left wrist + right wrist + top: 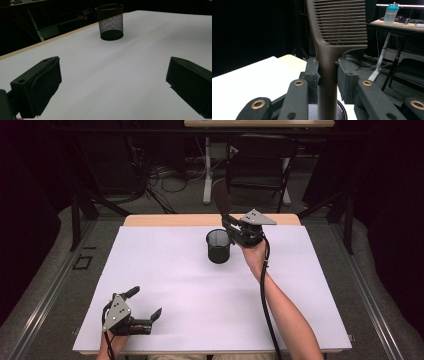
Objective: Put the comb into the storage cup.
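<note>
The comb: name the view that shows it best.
The right gripper view: the comb stands close up, teeth plain, handle clamped between the jaws. The high view shows it small and dark above the mesh cup.

Our left gripper (145, 305) rests low w/ jaws spread wide, nothing between them. Our right forearm (287, 312) reaches fwd & up, its hand (254, 251) raising the right gripper (229, 226), jaws clamped tight on what they hold.
</note>
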`<state>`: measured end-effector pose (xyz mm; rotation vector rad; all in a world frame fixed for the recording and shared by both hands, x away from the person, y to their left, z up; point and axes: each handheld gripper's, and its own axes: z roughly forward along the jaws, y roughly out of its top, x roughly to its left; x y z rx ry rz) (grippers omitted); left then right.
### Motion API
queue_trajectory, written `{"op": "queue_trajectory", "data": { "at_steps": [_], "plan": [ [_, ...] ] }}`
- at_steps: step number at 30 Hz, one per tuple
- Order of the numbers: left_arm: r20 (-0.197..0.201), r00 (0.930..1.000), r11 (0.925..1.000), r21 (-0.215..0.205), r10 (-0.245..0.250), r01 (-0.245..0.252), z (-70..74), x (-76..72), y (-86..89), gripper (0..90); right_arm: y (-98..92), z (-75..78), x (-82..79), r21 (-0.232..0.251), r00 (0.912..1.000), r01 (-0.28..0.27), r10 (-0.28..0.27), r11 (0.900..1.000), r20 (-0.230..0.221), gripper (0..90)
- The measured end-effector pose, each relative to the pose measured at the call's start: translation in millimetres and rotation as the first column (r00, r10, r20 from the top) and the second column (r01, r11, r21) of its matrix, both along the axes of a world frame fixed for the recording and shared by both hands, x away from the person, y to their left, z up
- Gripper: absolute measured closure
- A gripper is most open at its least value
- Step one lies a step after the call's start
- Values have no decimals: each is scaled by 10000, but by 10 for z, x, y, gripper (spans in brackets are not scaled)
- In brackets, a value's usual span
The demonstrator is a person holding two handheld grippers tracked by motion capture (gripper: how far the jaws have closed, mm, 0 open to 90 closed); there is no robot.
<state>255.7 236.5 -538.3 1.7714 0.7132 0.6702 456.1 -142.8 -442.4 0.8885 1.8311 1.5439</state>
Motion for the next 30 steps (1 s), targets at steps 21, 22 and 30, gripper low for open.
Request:
{"op": "queue_trajectory", "data": {
  "at_steps": [21,22,30],
  "plan": [
    [-9,10000,10000,4,4,-4,1,-2,5,1,134,22,94,16,9995,-212,211,9998,251,722],
    [-15,10000,10000,3,8,-8,1,-2,5,2,154,22,105,40,9993,-245,244,9997,285,722],
    [-33,10000,10000,8,4,-4,-1,-1,5,1,225,18,133,56,9986,-312,309,9995,426,722]
  ]
}}
